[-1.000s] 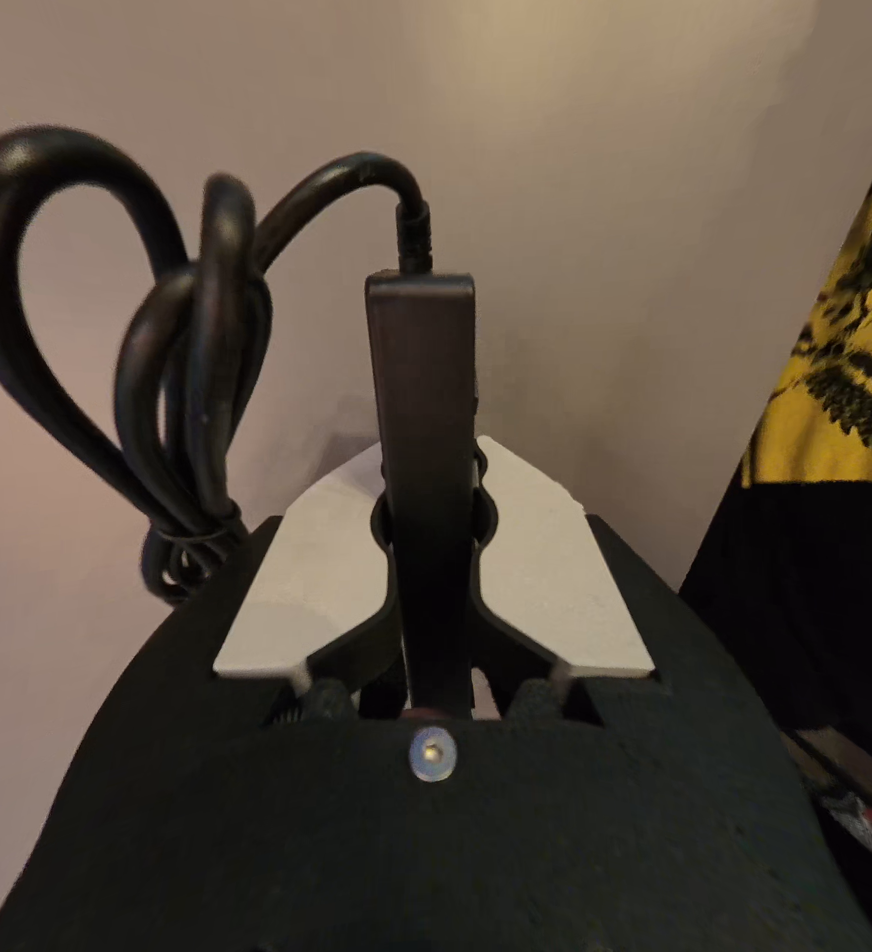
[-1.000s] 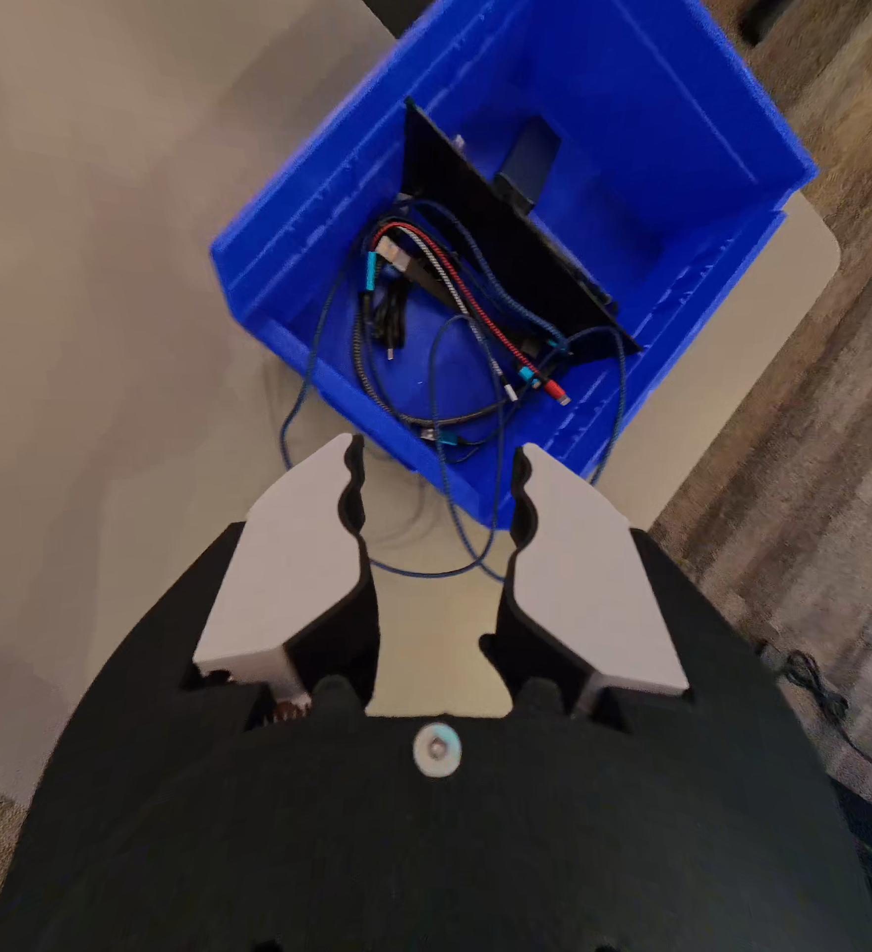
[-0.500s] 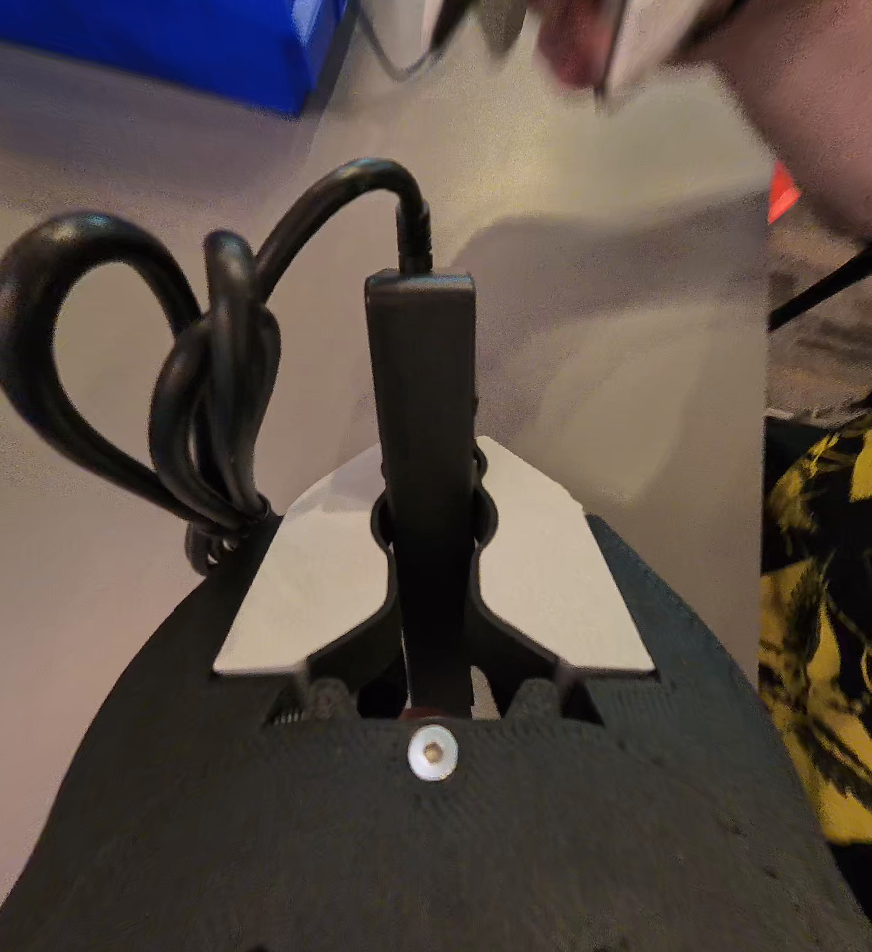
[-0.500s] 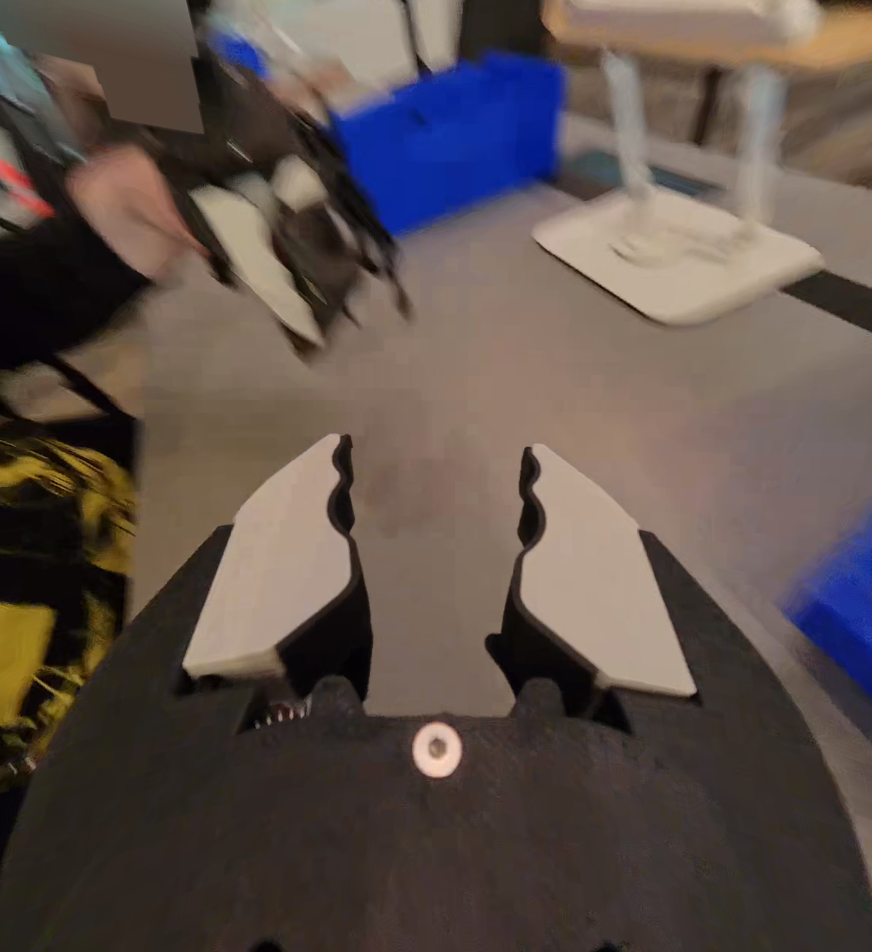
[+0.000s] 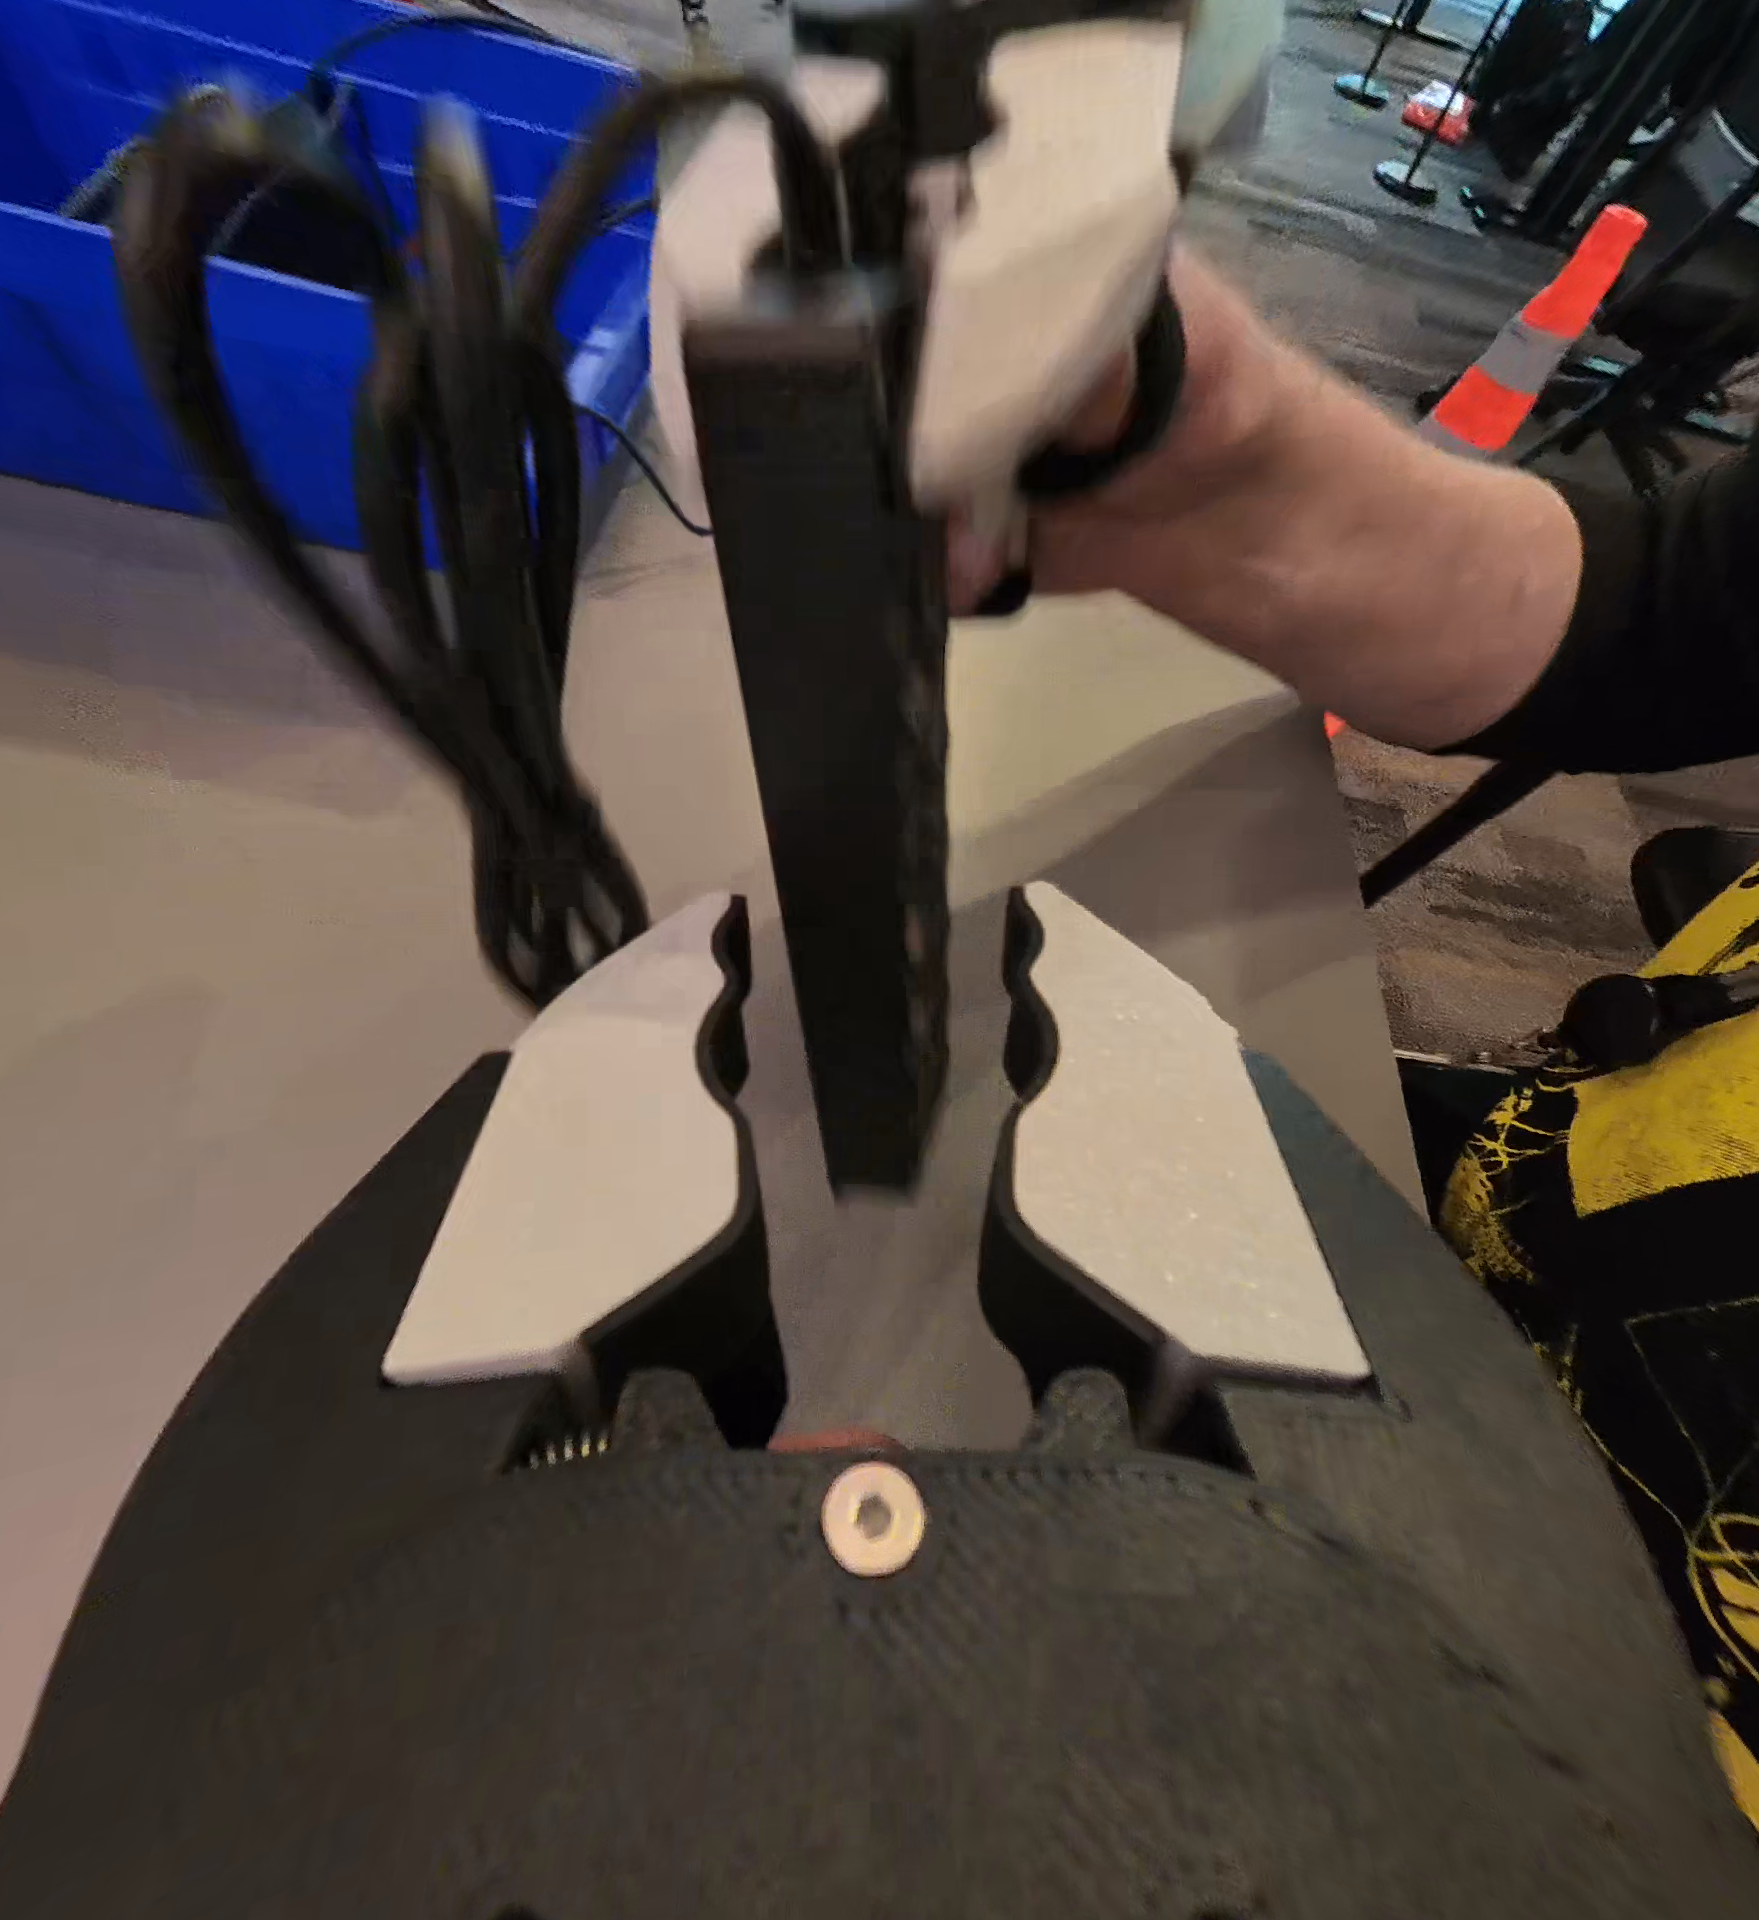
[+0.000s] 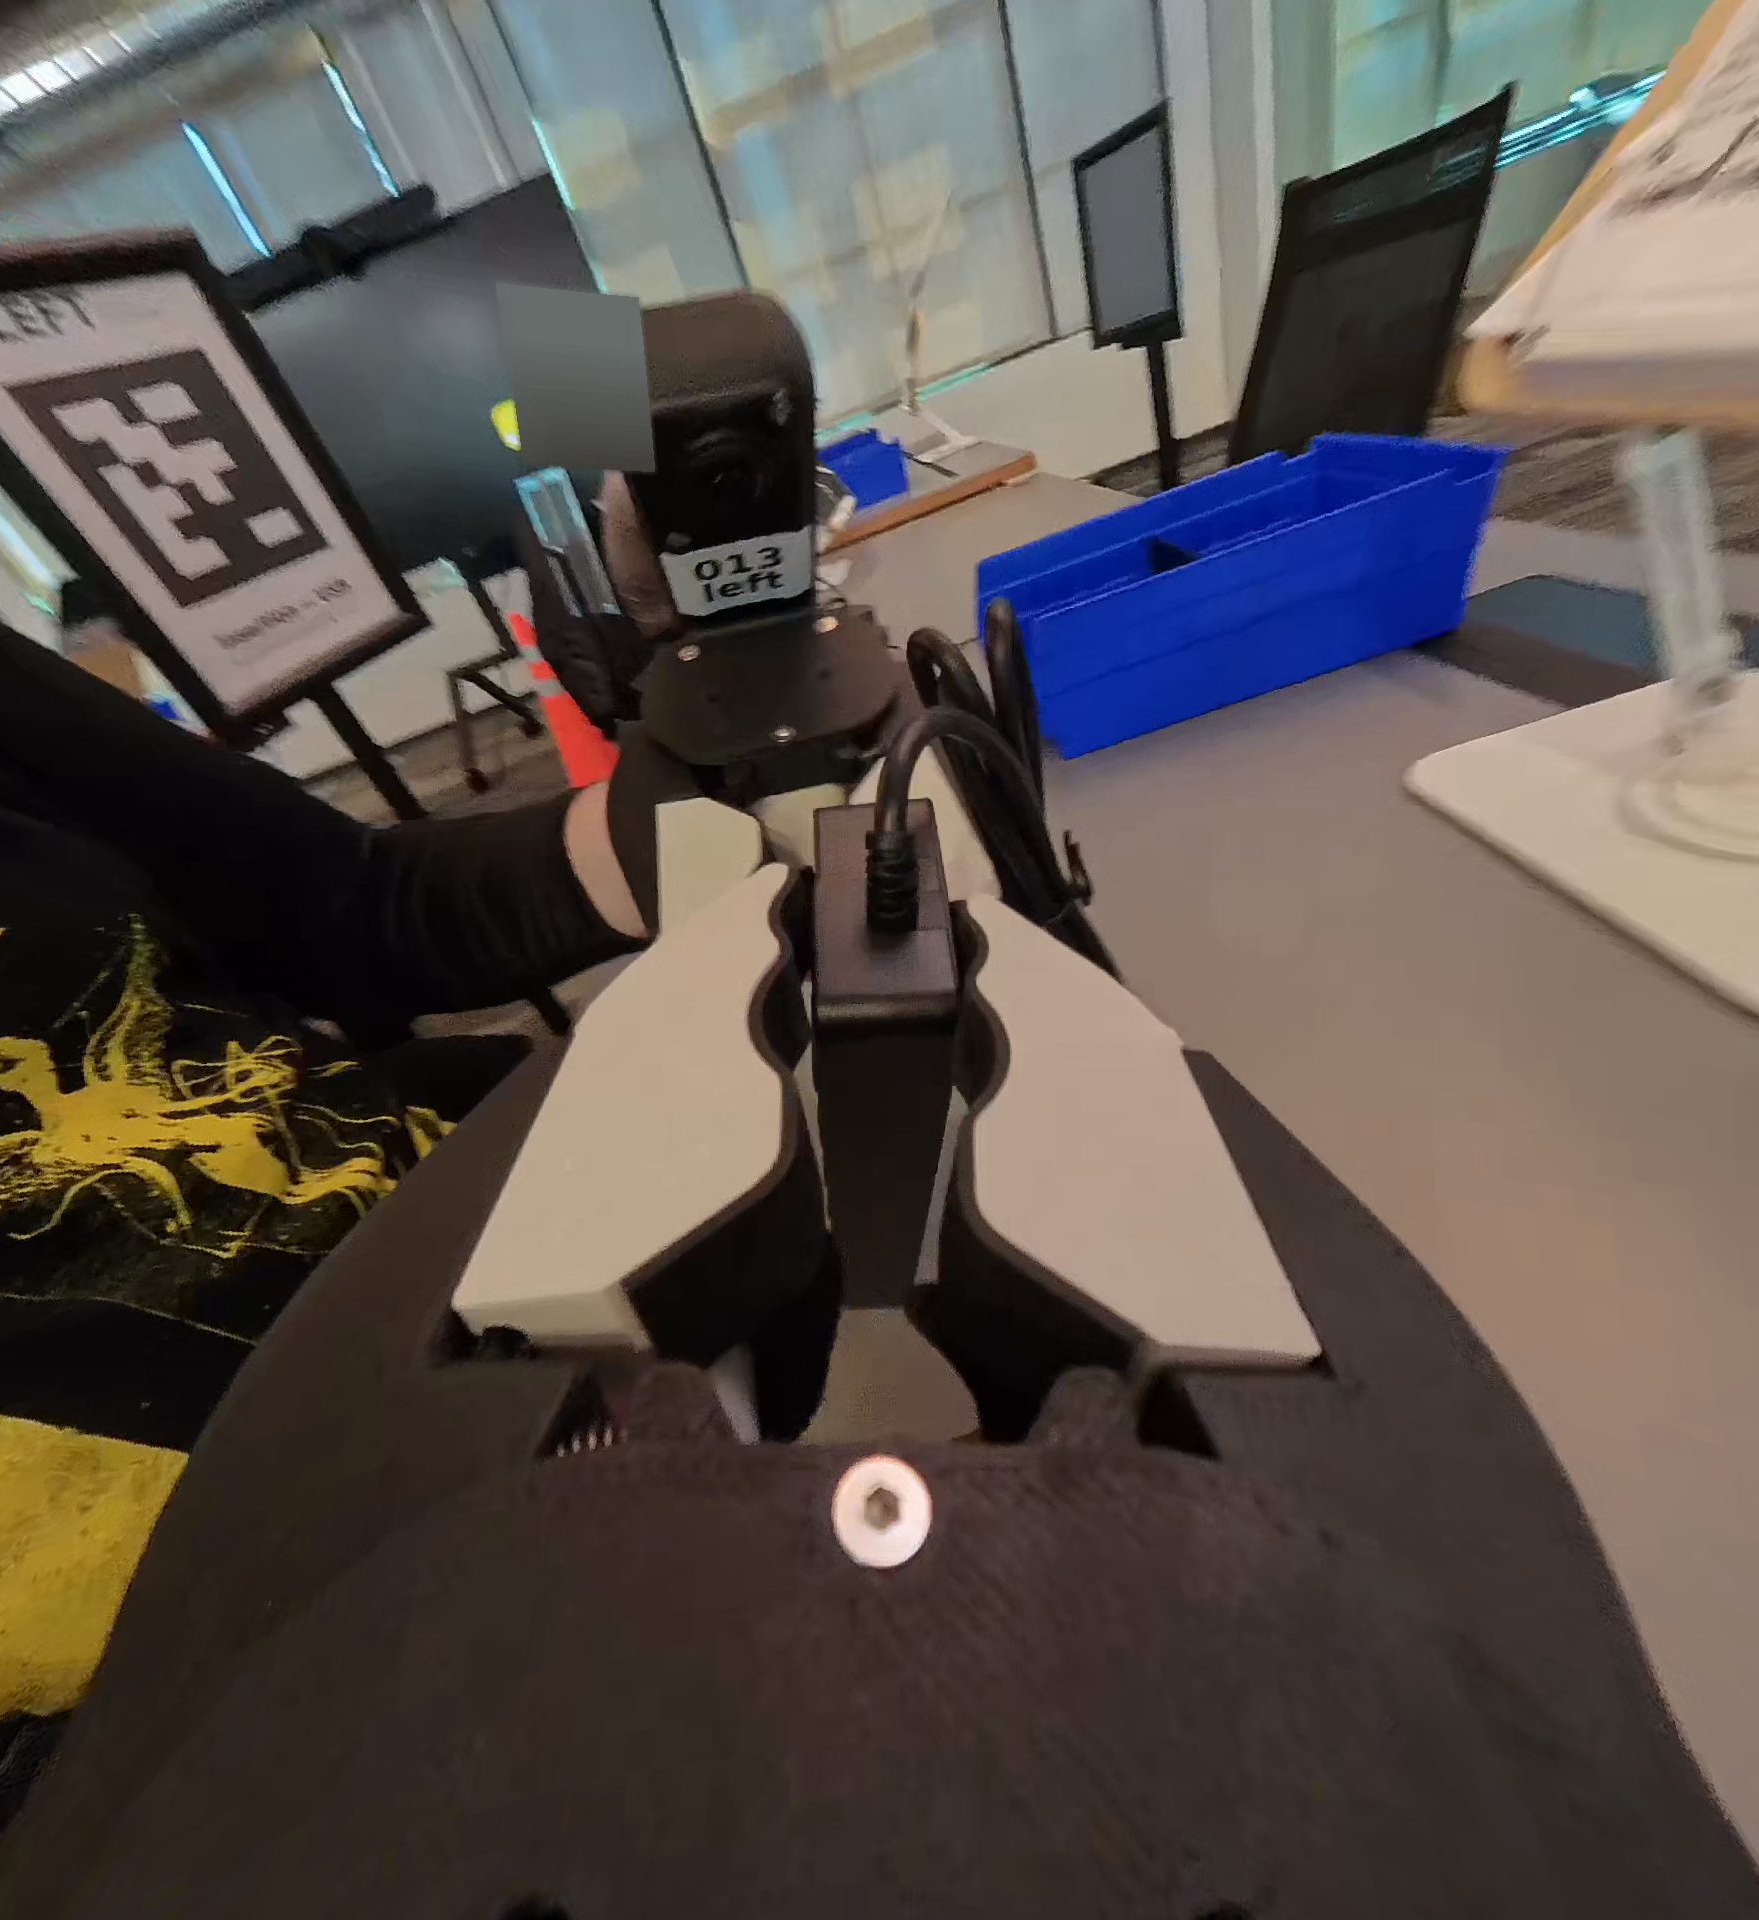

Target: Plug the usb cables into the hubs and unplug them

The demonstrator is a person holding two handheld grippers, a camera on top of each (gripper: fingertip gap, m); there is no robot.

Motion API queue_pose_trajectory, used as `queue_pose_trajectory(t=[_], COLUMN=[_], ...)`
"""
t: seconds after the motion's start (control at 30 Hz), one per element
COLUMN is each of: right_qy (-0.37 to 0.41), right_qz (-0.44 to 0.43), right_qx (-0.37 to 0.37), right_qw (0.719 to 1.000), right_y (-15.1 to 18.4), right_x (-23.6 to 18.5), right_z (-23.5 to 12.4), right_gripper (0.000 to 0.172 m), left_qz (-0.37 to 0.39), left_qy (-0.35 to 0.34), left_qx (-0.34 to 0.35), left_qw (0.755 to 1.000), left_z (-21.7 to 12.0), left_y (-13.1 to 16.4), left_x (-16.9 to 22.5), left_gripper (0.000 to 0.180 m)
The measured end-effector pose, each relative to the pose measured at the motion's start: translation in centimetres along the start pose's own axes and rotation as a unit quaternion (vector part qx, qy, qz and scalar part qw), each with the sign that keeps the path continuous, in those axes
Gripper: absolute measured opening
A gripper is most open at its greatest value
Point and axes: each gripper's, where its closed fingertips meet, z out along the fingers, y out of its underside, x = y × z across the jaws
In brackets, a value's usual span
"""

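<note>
The right gripper [image 6: 880, 935] clamps the black hub [image 6: 880, 997] by its cable end, while the left gripper's [image 5: 875, 966] fingers [image 5: 626, 1122] stand wide, clear of it — a handover.

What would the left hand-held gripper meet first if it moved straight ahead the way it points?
Probably the black hub, already standing between its open fingers without touching them. Beyond that is the right hand-held gripper, clamped on the hub's far end.

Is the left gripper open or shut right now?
Open. The left gripper's fingers stand apart from the black hub, with table showing on both sides.
</note>
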Motion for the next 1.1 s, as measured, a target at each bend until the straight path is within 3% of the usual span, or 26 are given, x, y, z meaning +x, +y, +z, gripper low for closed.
queue_pose_trajectory(t=[0.13, 0.23, 0.33, 0.43, 0.6, 0.67, 0.7, 0.8, 0.97, 1.1], right_qy=[0.132, 0.259, 0.343, 0.394, 0.432, 0.447, 0.455, 0.493, 0.526, 0.534], right_qz=[-0.051, -0.087, -0.061, 0.000, 0.146, 0.195, 0.206, 0.175, 0.067, 0.033], right_qx=[0.021, 0.055, 0.102, 0.127, 0.098, 0.054, 0.036, 0.003, -0.018, -0.034], right_qw=[0.990, 0.960, 0.932, 0.910, 0.885, 0.872, 0.866, 0.852, 0.847, 0.844], right_y=[-7.0, -12.9, -16.1, -15.4, -8.7, -6.2, -5.6, -6.1, -9.5, -8.3], right_x=[5.8, 12.4, 19.5, 26.3, 33.3, 34.2, 34.3, 33.0, 26.5, 20.3], right_z=[-5.9, -11.9, -17.6, -21.3, -23.2, -23.3, -23.4, -24.8, -26.9, -28.7], right_gripper=[0.023, 0.024, 0.024, 0.024, 0.024, 0.028, 0.044, 0.055, 0.059, 0.059], left_qz=[-0.006, -0.043, -0.065, -0.071, -0.078, -0.082, -0.085, -0.087, -0.084, -0.092], left_qy=[-0.054, -0.076, -0.073, -0.078, -0.074, -0.072, -0.072, -0.085, -0.121, -0.140], left_qx=[-0.017, -0.023, -0.008, -0.016, -0.024, -0.027, -0.030, -0.049, -0.088, -0.109], left_qw=[0.998, 0.996, 0.995, 0.994, 0.994, 0.994, 0.993, 0.991, 0.985, 0.980], left_z=[-3.3, -4.5, -4.7, -4.5, -4.5, -4.6, -4.7, -4.9, -5.6, -6.0], left_y=[1.8, 3.8, 4.8, 5.9, 6.9, 7.2, 7.3, 8.1, 9.8, 11.4], left_x=[-2.7, -4.5, -4.8, -5.2, -5.4, -5.5, -5.5, -5.9, -6.2, -6.4], left_gripper=[0.029, 0.028, 0.026, 0.025, 0.025, 0.025, 0.025, 0.025, 0.027, 0.028])
